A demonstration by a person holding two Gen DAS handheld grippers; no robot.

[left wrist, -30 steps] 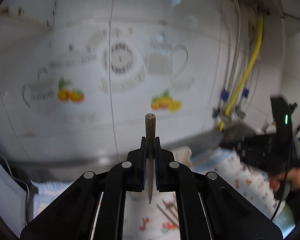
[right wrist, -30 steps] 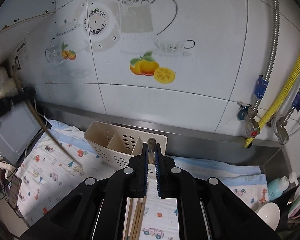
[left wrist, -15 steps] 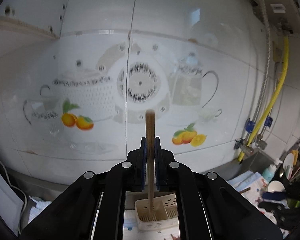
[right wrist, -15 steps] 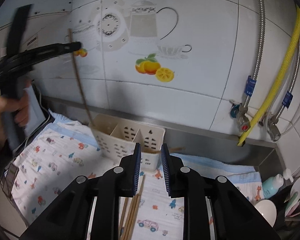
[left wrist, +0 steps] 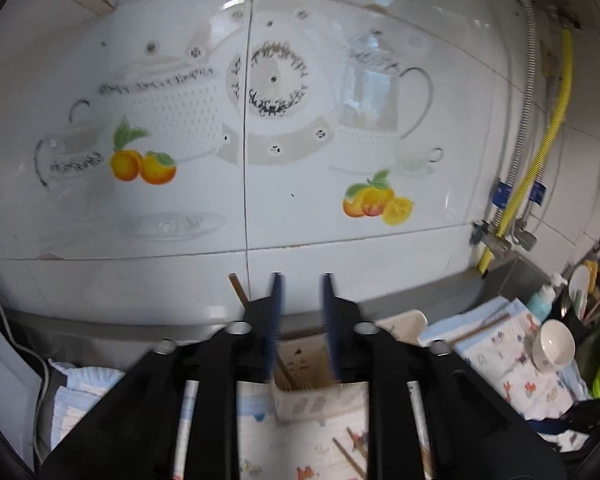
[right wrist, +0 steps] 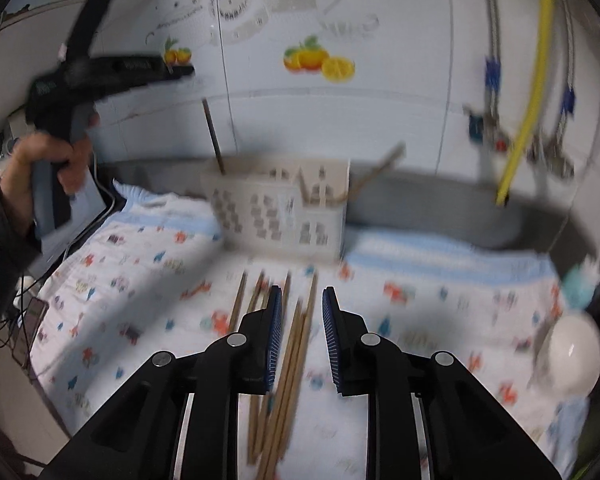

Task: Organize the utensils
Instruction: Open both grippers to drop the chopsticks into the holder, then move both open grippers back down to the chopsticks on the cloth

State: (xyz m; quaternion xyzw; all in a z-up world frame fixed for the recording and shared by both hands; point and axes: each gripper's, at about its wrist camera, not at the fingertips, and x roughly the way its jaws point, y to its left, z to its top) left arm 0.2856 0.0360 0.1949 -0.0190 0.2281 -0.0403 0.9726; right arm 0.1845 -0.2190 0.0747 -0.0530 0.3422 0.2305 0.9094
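A cream slotted utensil caddy [right wrist: 284, 208] stands on the patterned cloth by the wall; it also shows in the left wrist view [left wrist: 312, 384]. A dark chopstick [right wrist: 214, 140] stands in its left compartment, also seen in the left wrist view [left wrist: 240, 292], and another chopstick [right wrist: 376, 172] leans out of its right compartment. My left gripper [left wrist: 300, 280] is open and empty above the caddy. My right gripper [right wrist: 300, 296] is open over several wooden chopsticks [right wrist: 296, 344] lying on the cloth.
A white bowl [right wrist: 572, 352] and a teal soap bottle [left wrist: 540, 300] sit at the right by the sink. A yellow hose [right wrist: 532, 80] and valves hang on the tiled wall. A phone [right wrist: 30, 320] and cables lie at the left edge.
My left gripper opened and let its chopstick go into the caddy's left compartment. My right gripper, open since half a second ago, dropped down toward the chopsticks on the cloth.
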